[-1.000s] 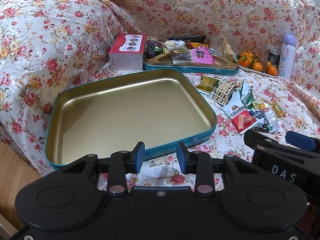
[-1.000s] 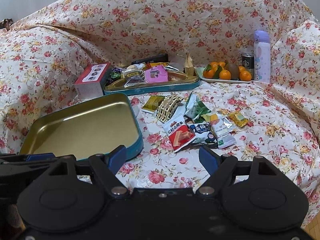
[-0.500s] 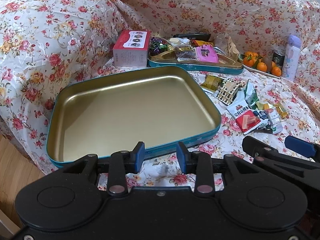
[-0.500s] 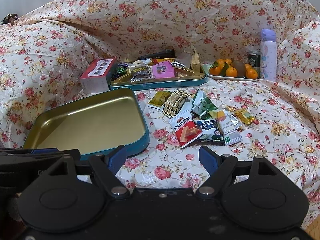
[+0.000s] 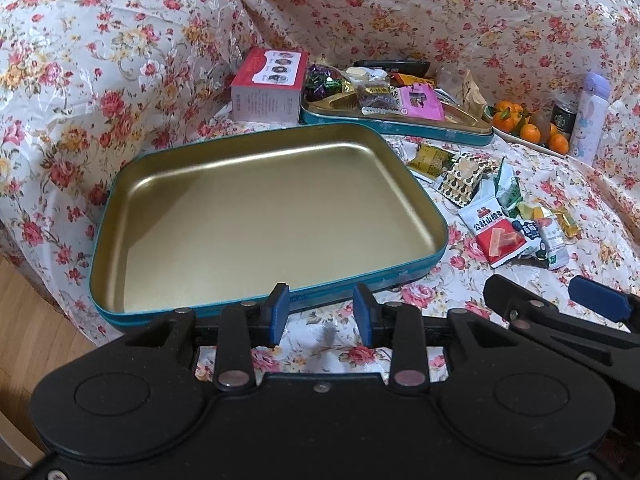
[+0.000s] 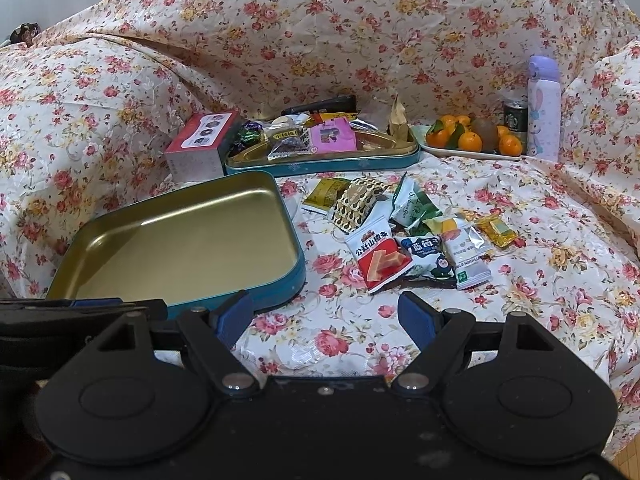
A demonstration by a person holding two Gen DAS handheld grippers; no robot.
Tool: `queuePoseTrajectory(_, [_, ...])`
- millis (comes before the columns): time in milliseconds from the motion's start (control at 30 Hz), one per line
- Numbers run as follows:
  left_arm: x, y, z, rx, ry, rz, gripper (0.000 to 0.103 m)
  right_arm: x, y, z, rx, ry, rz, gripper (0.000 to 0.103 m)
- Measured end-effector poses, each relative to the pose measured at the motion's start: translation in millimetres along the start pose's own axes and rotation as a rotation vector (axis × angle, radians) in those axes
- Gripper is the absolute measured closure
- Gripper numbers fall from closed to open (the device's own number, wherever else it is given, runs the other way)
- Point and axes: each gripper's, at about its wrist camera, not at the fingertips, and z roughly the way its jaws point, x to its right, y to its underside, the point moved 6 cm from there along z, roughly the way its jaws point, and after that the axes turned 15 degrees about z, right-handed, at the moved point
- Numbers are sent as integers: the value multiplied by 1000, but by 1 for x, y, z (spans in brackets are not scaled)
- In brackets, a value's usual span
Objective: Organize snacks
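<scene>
Right gripper (image 6: 324,318) fingers apart, nothing between them, over the floral cover (image 6: 540,272). Empty gold tin (image 6: 294,240) left; loose snack packets (image 6: 404,232) just beside it on the right. Behind: second tin (image 6: 320,162) holding snacks, red box (image 6: 200,144), orange fruit (image 6: 470,140), lilac bottle (image 6: 543,108), probably a can (image 6: 515,117).

You're working in soft, even daylight; nothing is dim. The empty gold-lined teal tin tray (image 5: 260,216) catches a bright streak of glare along its far inner wall and holds a darker shadow in its near left corner. The crinkled floral plastic cover (image 6: 320,32) shines faintly. Your fisheye lenses bend the edges, corners darken, and detail stays sharp at centre
</scene>
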Motion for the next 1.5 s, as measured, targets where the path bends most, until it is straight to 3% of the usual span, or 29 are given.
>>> queuePoseTrajectory(267, [7, 4, 7, -49, -12, 38, 59, 5, 4, 7, -53, -7, -1, 20])
queuePoseTrajectory(500, [19, 14, 12, -123, -1, 6, 59, 22, 6, 4, -58, -18, 27, 20])
queuePoseTrajectory(667, [40, 15, 9, -158, -13, 62, 59, 44, -1, 2, -82, -52, 75, 20])
queuePoseTrajectory(967, [84, 6, 11, -185, 21, 117, 59, 87, 1, 3, -139, -36, 141, 20])
queuePoseTrajectory(1400, [124, -8, 23, -179, 49, 134, 59, 143, -19, 5, -82, 27, 247, 28])
queuePoseTrajectory(1500, [129, -13, 25, -163, 61, 134, 59, 150, -23, 9, -75, 30, 252, 34])
